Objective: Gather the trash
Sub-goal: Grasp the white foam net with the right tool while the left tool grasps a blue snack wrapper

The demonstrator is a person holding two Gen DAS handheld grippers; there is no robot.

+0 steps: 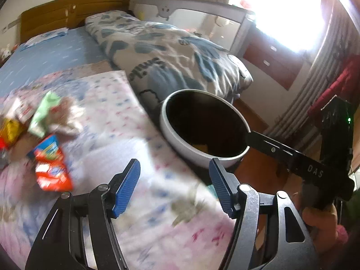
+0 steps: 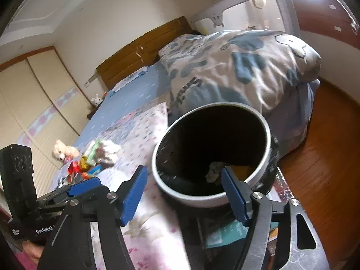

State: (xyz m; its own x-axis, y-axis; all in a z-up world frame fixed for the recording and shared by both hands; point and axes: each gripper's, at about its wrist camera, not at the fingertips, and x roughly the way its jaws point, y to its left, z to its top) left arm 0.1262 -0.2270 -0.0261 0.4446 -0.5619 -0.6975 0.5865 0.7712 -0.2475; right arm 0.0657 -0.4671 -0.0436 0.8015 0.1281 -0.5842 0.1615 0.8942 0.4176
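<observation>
A round bin with a white rim [image 1: 177, 132] and dark inside stands beside the bed; in the right wrist view its rim [image 2: 191, 199] is close, with a crumpled white scrap [image 2: 213, 171] and something yellow [image 2: 241, 169] at the bottom. Trash lies on the floral bedspread: a red and blue snack wrapper [image 1: 50, 164], a green packet [image 1: 42, 112], crumpled tissue [image 1: 67, 117] and a yellow wrapper [image 1: 9, 130]; the pile also shows in the right wrist view [image 2: 94, 159]. My left gripper [image 1: 174, 185] is open and empty over the bedspread. My right gripper [image 2: 183, 193] is open and empty at the bin's near rim.
A rolled blue-patterned quilt [image 1: 171, 54] lies along the bed behind the bin. A wooden headboard [image 1: 72, 11] is at the far end. A teddy bear [image 2: 61, 150] sits at the bed's left side. Wooden floor [image 2: 326, 168] lies to the right. A crib rail [image 1: 202, 15] stands behind.
</observation>
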